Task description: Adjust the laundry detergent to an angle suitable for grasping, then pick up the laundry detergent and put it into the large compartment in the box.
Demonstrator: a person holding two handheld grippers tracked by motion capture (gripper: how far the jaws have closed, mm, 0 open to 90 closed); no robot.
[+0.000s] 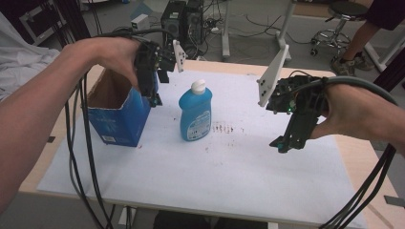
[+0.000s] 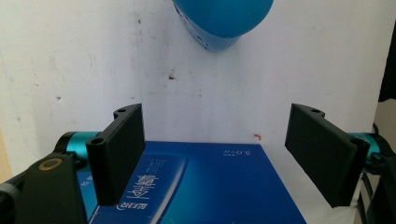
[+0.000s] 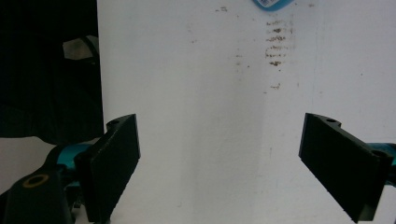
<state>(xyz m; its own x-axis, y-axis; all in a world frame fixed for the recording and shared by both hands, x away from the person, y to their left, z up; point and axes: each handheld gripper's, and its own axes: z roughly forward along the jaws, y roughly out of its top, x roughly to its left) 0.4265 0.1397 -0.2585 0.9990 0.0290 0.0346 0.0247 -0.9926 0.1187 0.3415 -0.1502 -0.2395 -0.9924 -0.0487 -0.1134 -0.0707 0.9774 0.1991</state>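
The tongs point(image 2: 219, 158) stand wide apart with nothing gripped, hanging above the blue box point(image 2: 210, 186), whose printed face lies below them. Beyond it, on the white counter point(image 2: 93, 70), stands the blue bottle point(image 2: 222, 21).

On the table point(image 1: 200, 191) stand two containers. One is a blue bottle point(image 1: 195, 114) with a white cap, upright near the middle of the white sheet point(image 1: 215, 162); the other is one blue carton point(image 1: 119, 112), open at the top, at the left side.

Two hand-held grippers are counted: the left gripper point(image 1: 155, 98) above the carton's right edge and the right gripper point(image 1: 282, 143) over the sheet's right half. Each carries two black jaws, four in all, standing apart with nothing between them, and one grey three-cornered plate.

One patch of brownish stains point(image 1: 223, 128) lies on the sheet beside the bottle.

One stool point(image 1: 334, 24) and two computer towers point(image 1: 181, 21) stand on the floor behind the table.
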